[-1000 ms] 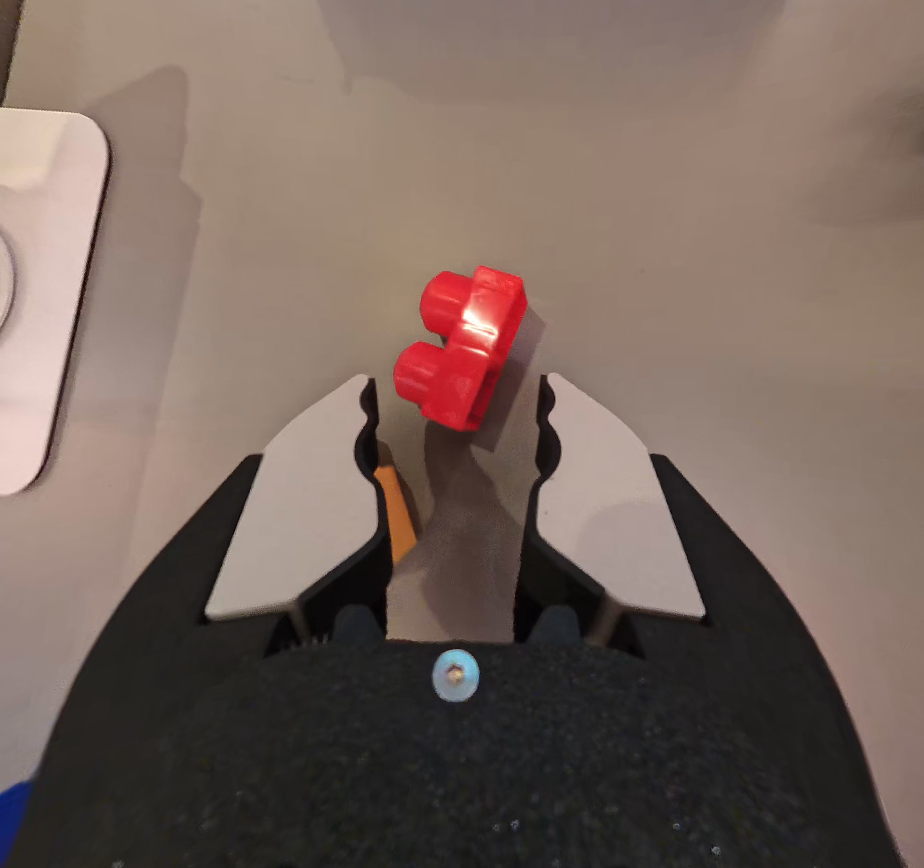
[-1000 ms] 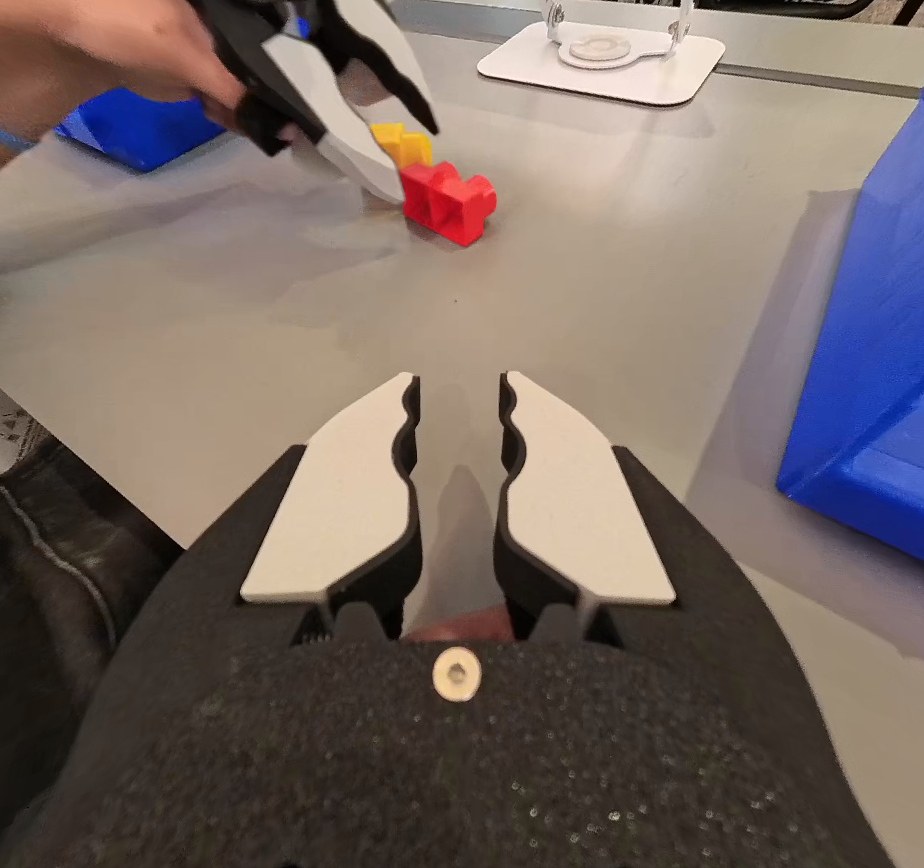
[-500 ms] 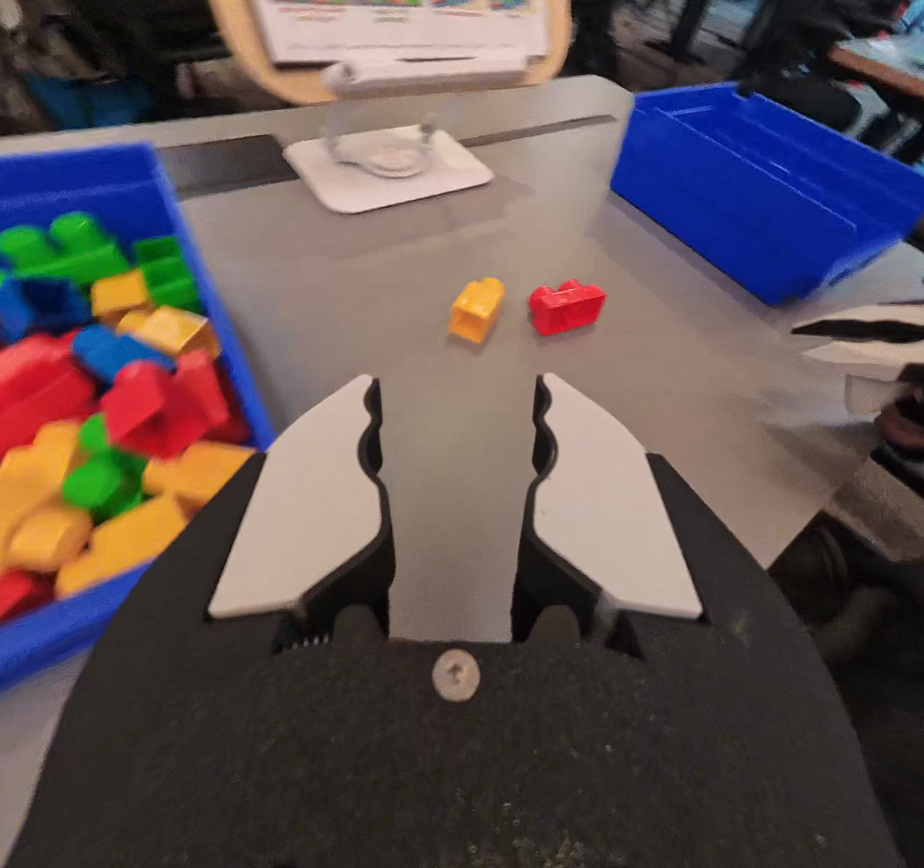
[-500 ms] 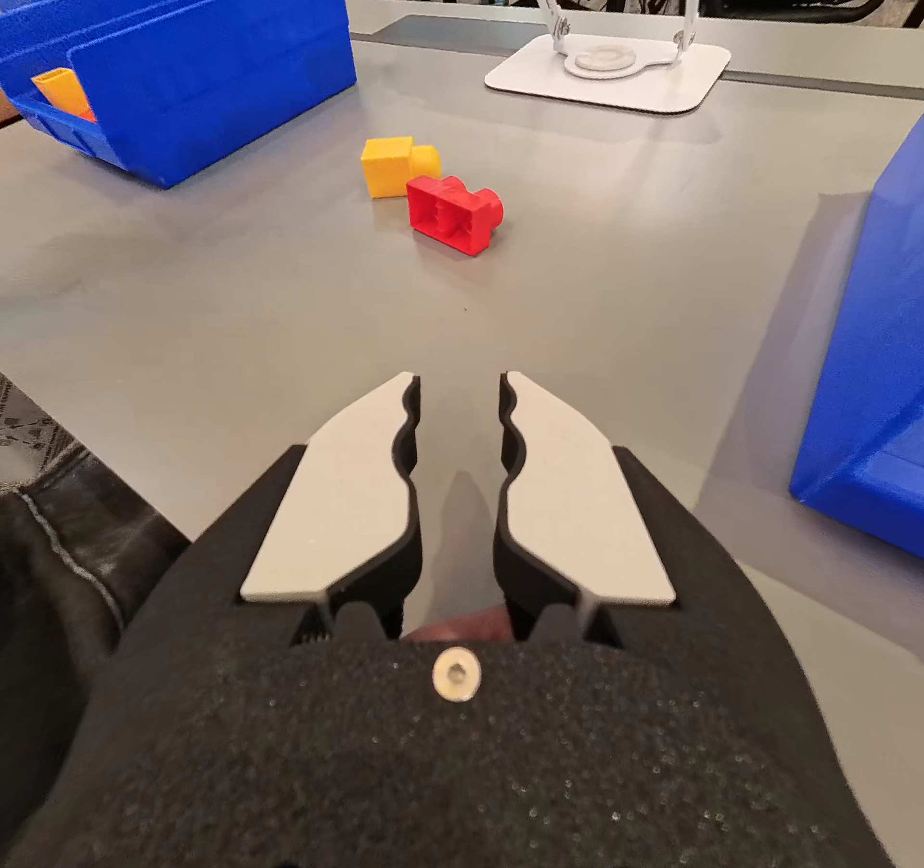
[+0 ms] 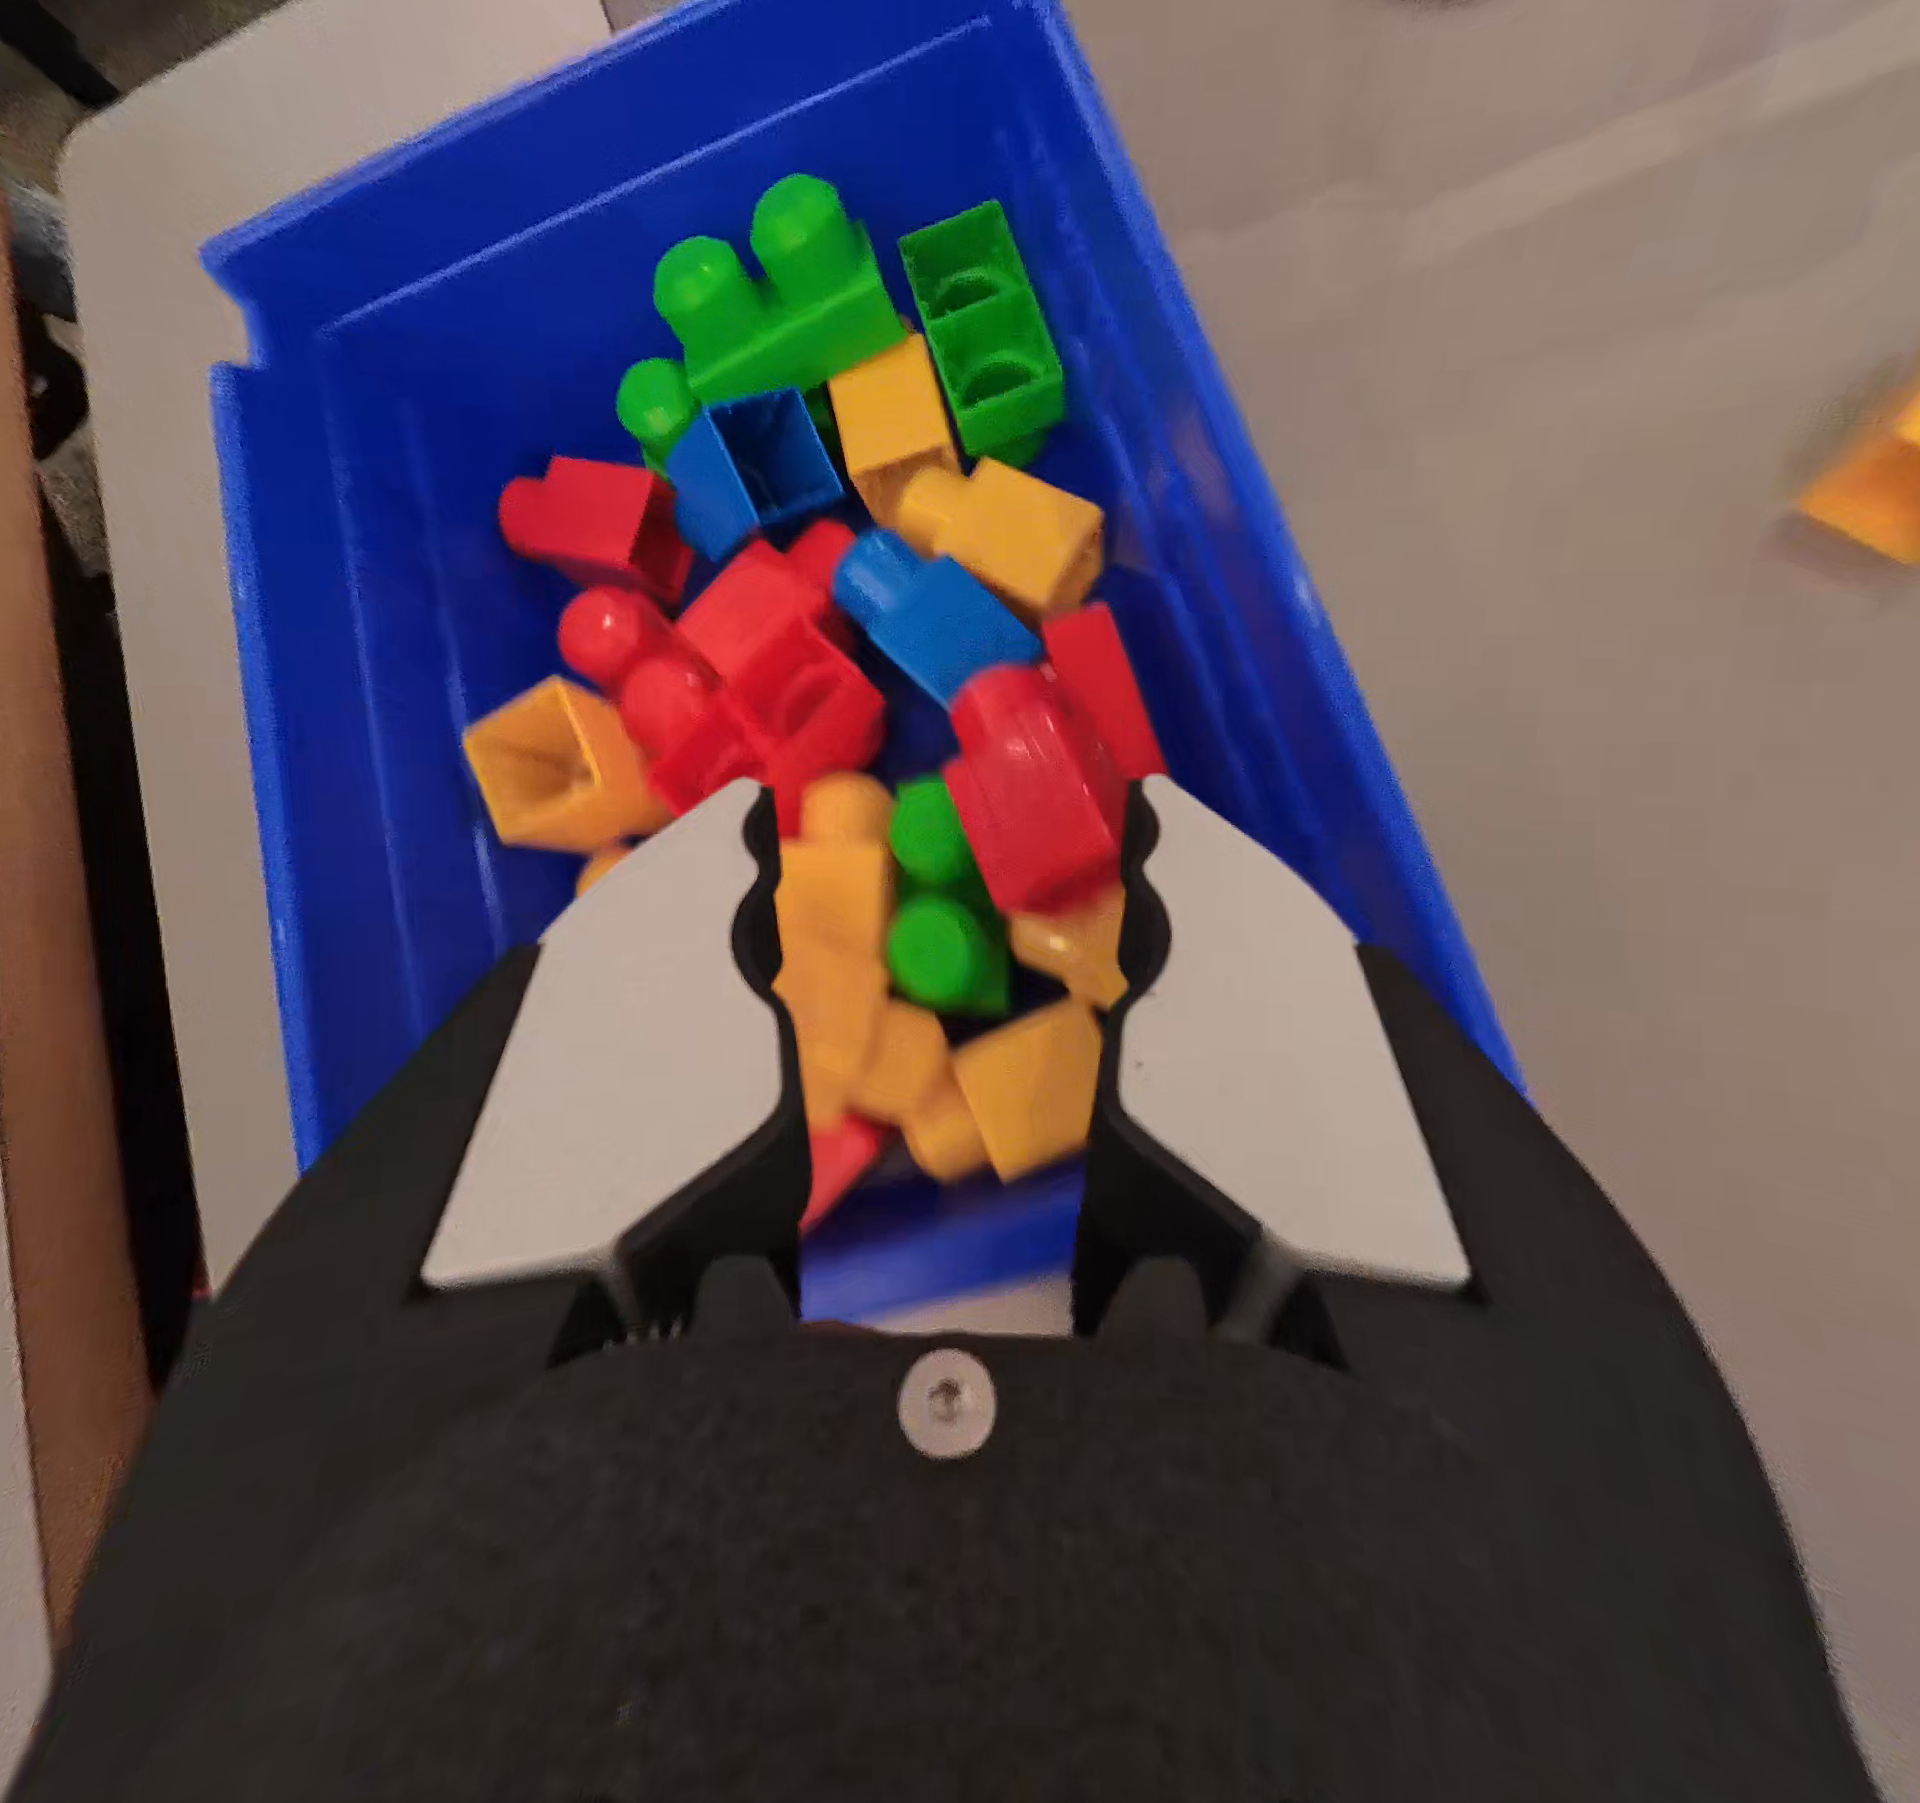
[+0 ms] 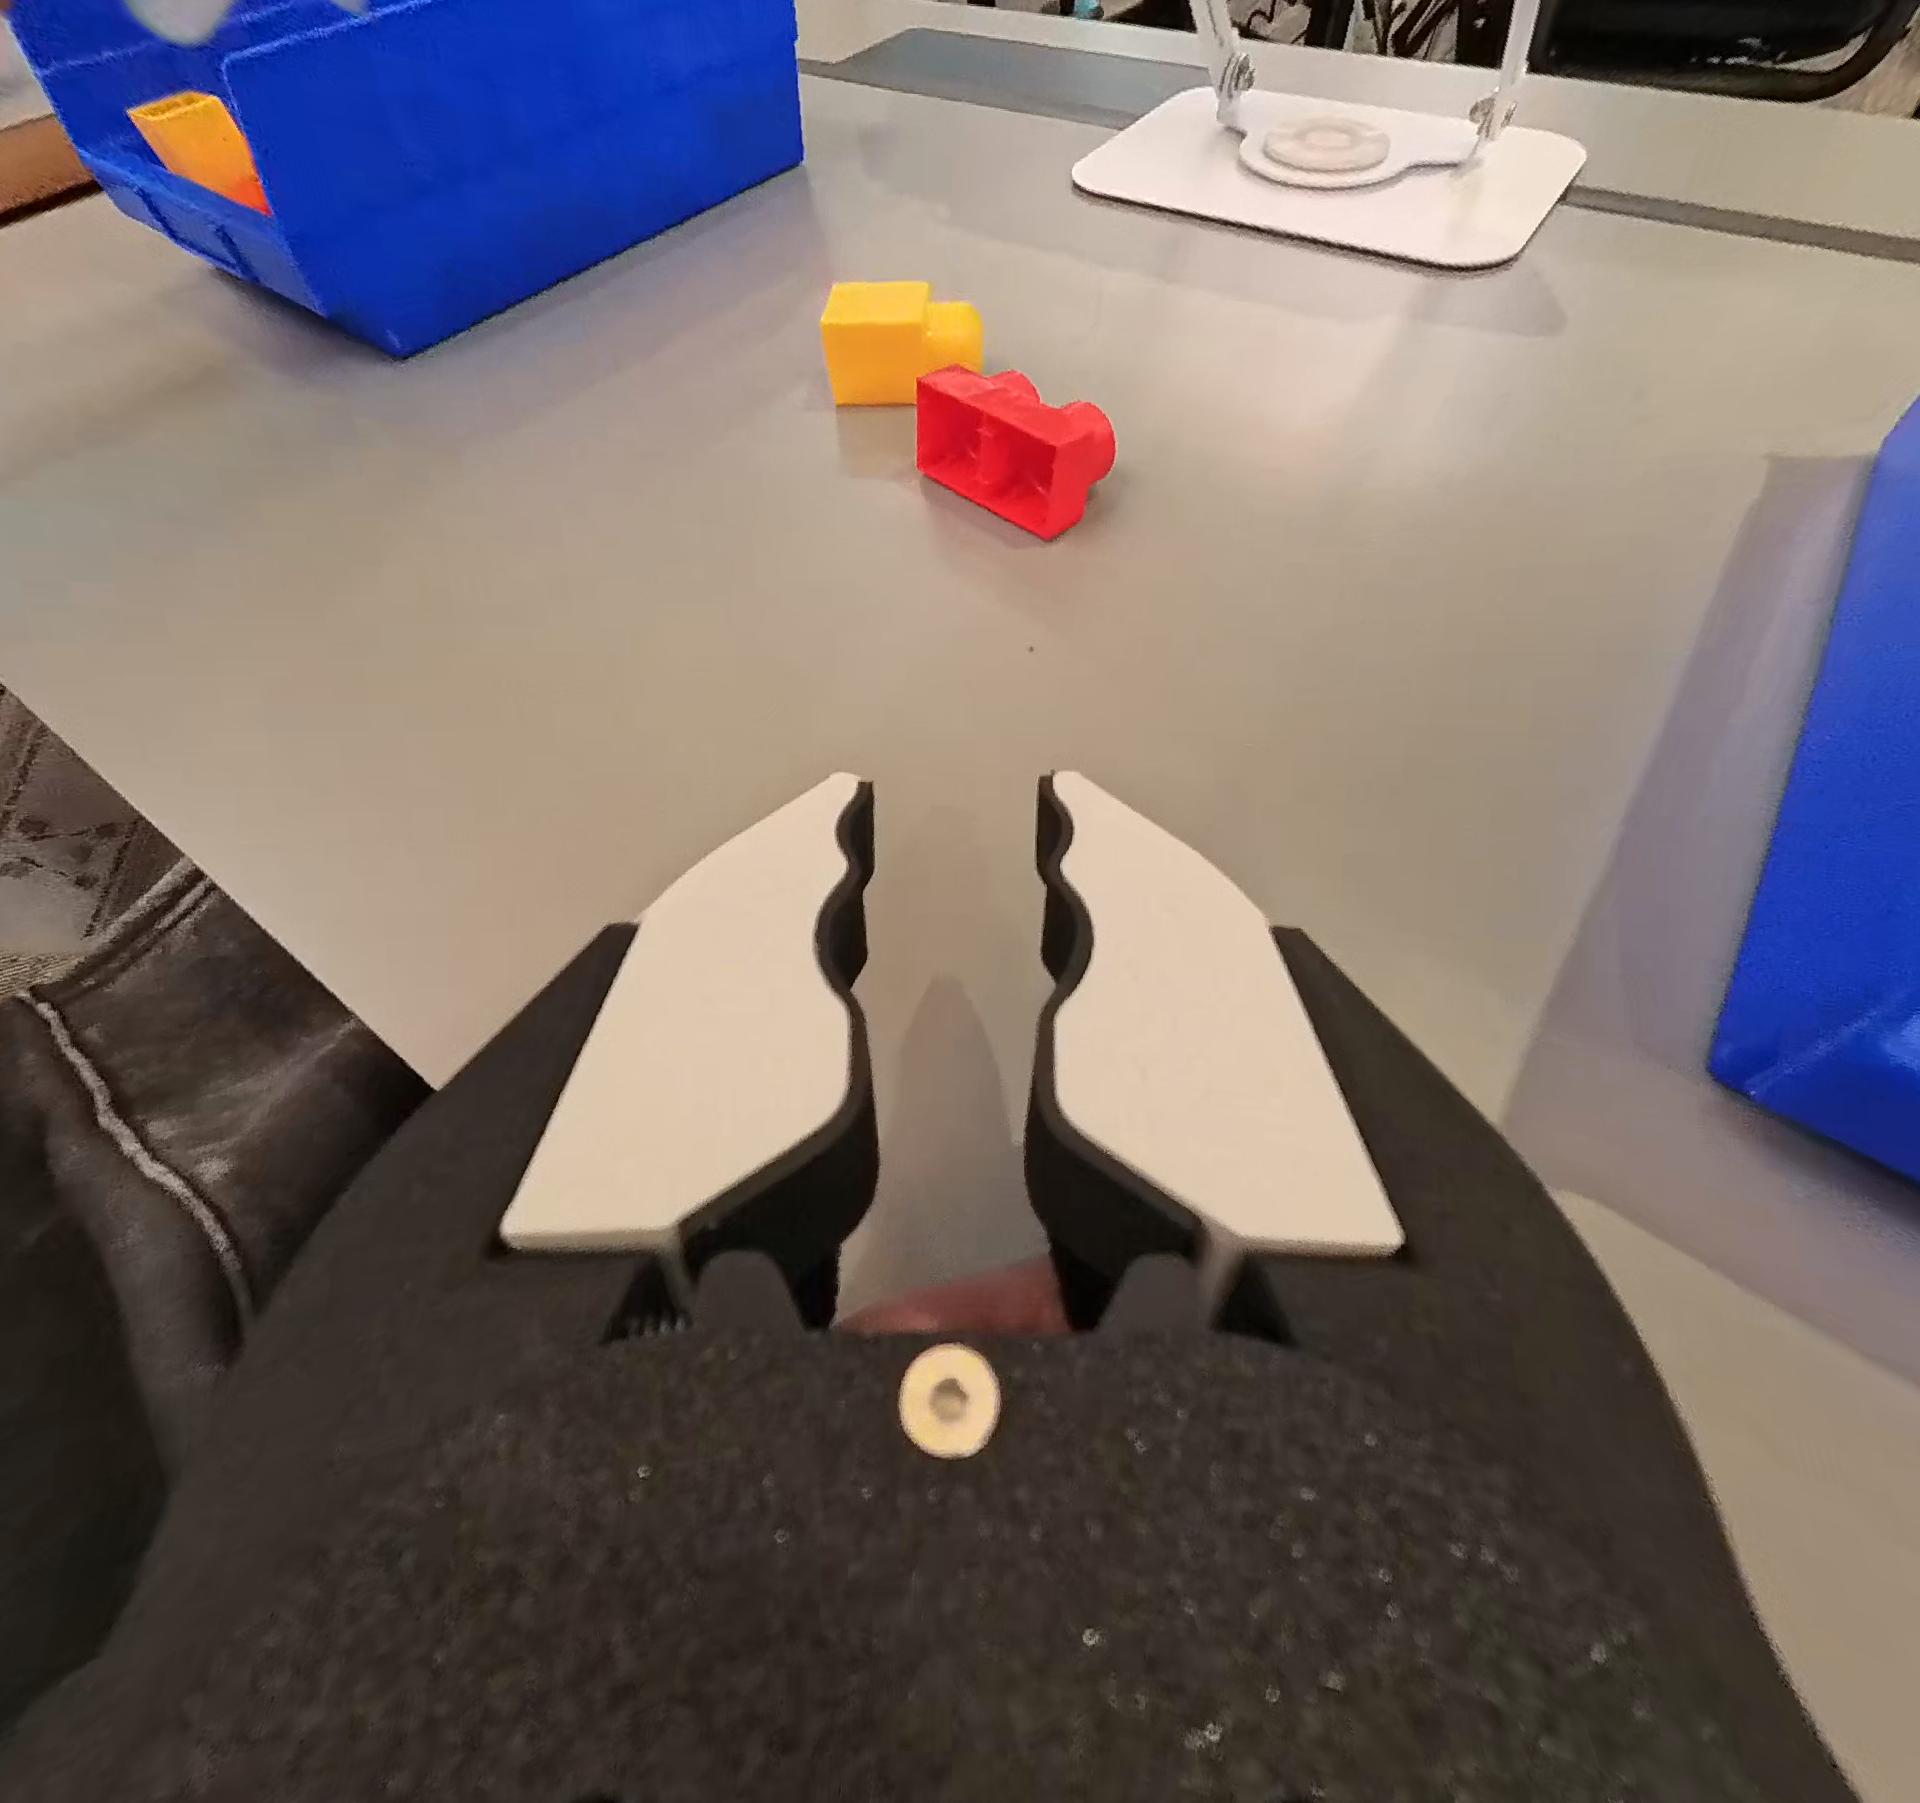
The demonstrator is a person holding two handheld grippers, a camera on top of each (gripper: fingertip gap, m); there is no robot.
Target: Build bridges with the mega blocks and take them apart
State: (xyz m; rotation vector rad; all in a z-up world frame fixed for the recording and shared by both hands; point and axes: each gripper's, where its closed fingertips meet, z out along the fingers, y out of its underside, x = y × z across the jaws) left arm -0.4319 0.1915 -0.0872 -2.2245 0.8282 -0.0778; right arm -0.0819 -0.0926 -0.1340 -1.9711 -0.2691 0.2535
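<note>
Block-fetch step: L gripper (image 5: 940,808), jaws apart, over bin (image 5: 343,610) of blocks (image 5: 769,652); R gripper (image 6: 954,797), slightly apart, empty; next needs descent onto one block

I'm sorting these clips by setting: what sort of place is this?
Probably an office or lab workspace set up for block play: a plain grey table, a blue plastic bin full of chunky coloured toy blocks, a white flat-based stand, and dark chair or desk legs behind.
</note>
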